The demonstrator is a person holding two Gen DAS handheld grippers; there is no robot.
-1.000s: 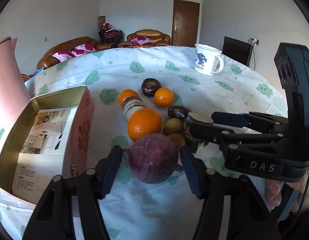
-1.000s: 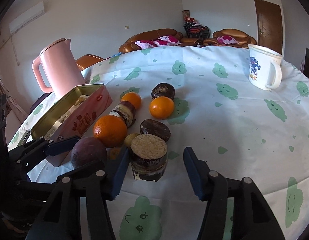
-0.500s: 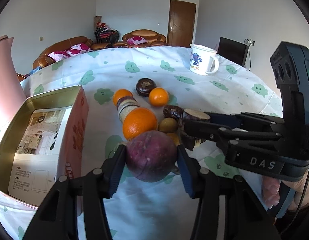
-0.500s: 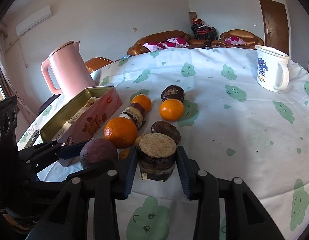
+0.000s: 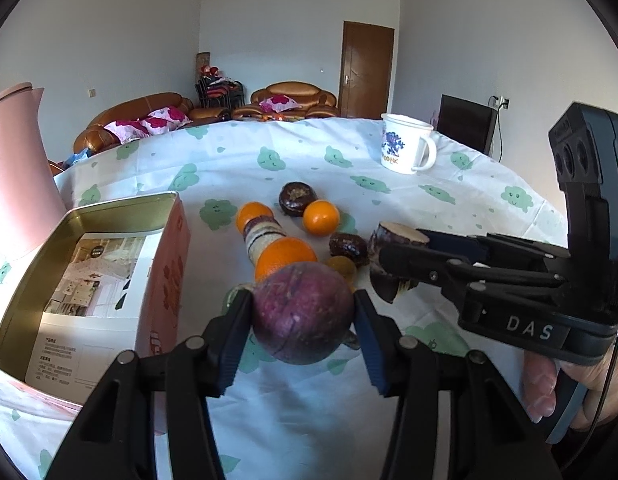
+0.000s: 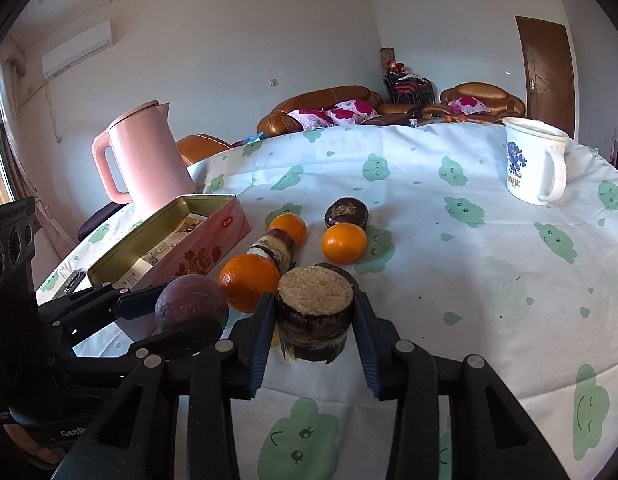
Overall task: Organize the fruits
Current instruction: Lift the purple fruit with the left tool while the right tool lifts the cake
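Observation:
My left gripper (image 5: 303, 316) is shut on a round purple passion fruit (image 5: 303, 312), held just above the tablecloth; it also shows in the right wrist view (image 6: 191, 304). My right gripper (image 6: 313, 322) is shut on a dark cut fruit piece with a tan top (image 6: 313, 312), seen from the side in the left wrist view (image 5: 383, 258). Behind them lie a large orange (image 6: 249, 286), two small oranges (image 6: 344, 243) (image 6: 288, 227), a striped cut piece (image 6: 275, 250) and a dark round fruit (image 6: 346, 211).
An open pink tin box (image 5: 97, 276) with a leaflet inside stands at the left. A pink kettle (image 6: 143, 160) stands behind it. A white mug (image 6: 535, 170) stands at the back right. The table (image 6: 489, 280) has a cloud-print cloth.
Both grippers closed from open onto their fruits: the left on the purple fruit, the right on the cut piece. Both have lifted slightly.

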